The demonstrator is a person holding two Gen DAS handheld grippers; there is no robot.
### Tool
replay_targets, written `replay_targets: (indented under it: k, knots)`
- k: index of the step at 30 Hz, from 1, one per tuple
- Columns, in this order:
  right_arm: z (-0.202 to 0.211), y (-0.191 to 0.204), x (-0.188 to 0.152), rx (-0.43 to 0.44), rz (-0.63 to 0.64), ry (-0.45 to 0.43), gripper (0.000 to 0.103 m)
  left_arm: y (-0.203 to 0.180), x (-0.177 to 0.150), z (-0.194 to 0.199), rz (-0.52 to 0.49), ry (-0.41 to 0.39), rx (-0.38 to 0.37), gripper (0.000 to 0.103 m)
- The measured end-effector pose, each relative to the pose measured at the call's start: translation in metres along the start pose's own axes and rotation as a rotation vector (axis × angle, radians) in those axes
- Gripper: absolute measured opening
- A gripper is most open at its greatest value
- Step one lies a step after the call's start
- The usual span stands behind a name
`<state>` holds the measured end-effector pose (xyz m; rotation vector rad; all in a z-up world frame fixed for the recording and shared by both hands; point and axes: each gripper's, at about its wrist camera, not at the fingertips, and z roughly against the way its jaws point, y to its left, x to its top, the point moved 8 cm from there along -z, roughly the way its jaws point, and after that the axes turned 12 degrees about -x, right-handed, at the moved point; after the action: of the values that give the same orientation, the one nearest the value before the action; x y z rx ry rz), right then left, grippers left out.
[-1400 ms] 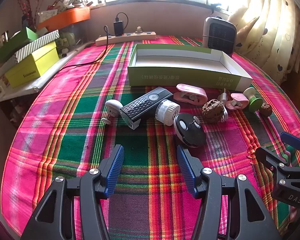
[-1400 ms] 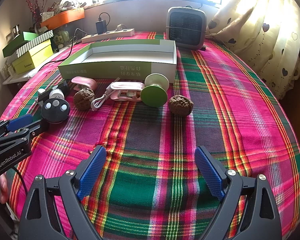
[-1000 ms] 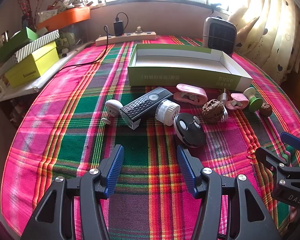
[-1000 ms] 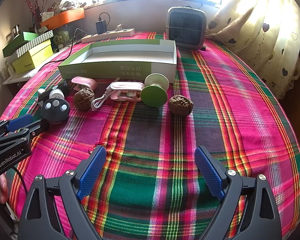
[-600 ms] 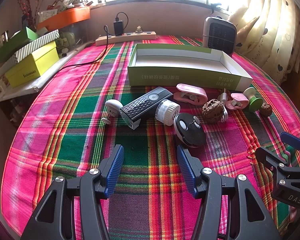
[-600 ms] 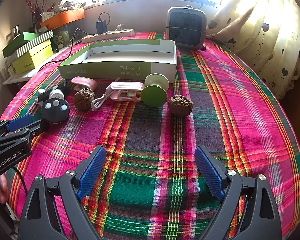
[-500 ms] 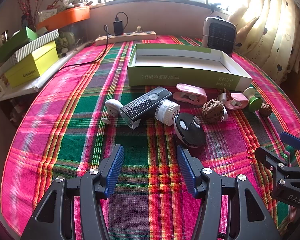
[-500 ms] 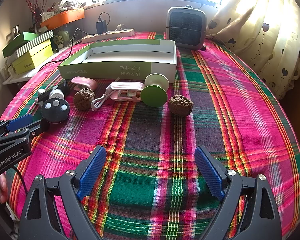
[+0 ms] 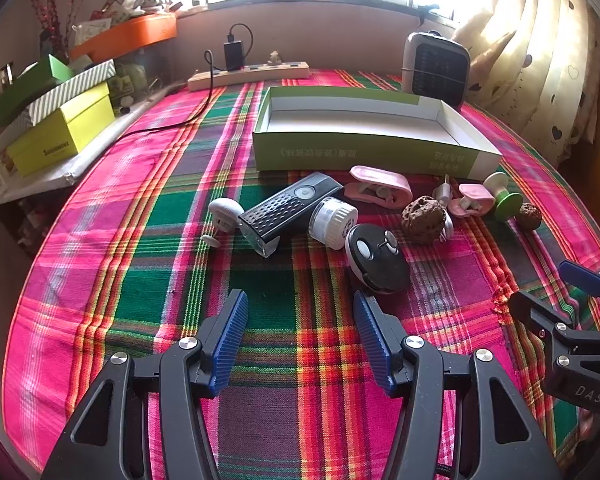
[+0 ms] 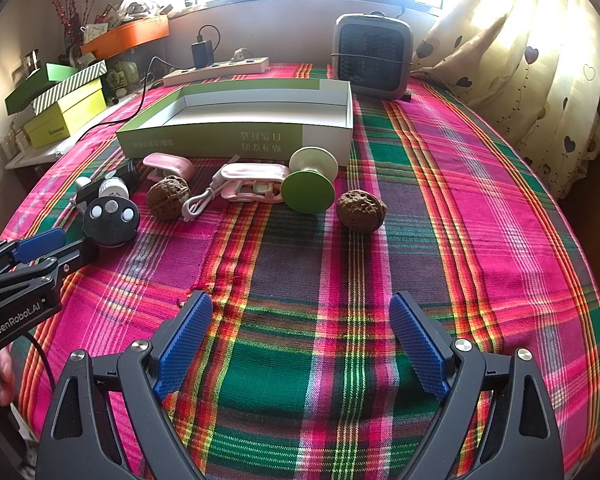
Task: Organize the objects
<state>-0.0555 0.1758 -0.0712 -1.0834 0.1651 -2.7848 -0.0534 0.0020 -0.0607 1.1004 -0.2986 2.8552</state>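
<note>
An empty green and white box (image 9: pixel 364 156) (image 10: pixel 236 140) lies open on the plaid cloth. In front of it are scattered a black bike light (image 9: pixel 290 208), a white round cap (image 9: pixel 334 220), a black round remote (image 9: pixel 376 258) (image 10: pixel 110 216), two pink clips (image 9: pixel 380 186) (image 10: pixel 252 186), two walnuts (image 9: pixel 424 218) (image 10: pixel 360 210), a green suction holder (image 10: pixel 310 184) and a small white hook (image 9: pixel 222 212). My left gripper (image 9: pixel 300 336) hovers open just short of the remote. My right gripper (image 10: pixel 300 340) is open, well short of the right walnut. Neither holds anything.
A small grey heater (image 10: pixel 372 58) and a power strip (image 9: pixel 248 74) with a charger stand at the back. Stacked yellow and green boxes (image 9: pixel 60 128) sit on a shelf at the left. A curtain (image 10: pixel 540 60) hangs on the right.
</note>
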Motion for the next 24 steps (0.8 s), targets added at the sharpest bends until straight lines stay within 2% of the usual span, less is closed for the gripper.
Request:
replay_targets:
  k: [10, 16, 24]
  knots:
    - [0.001, -0.016, -0.001, 0.019, 0.001, 0.001, 0.090, 0.005, 0.001, 0.005, -0.008, 0.025, -0.099, 0.054]
    - [-0.002, -0.041, 0.006, -0.027, -0.037, -0.008, 0.090, 0.019, 0.008, 0.008, -0.006, 0.009, -0.066, 0.054]
    - [-0.011, -0.048, 0.016, -0.046, 0.010, 0.005, 0.090, 0.038, 0.028, 0.008, -0.021, -0.013, -0.052, 0.054]
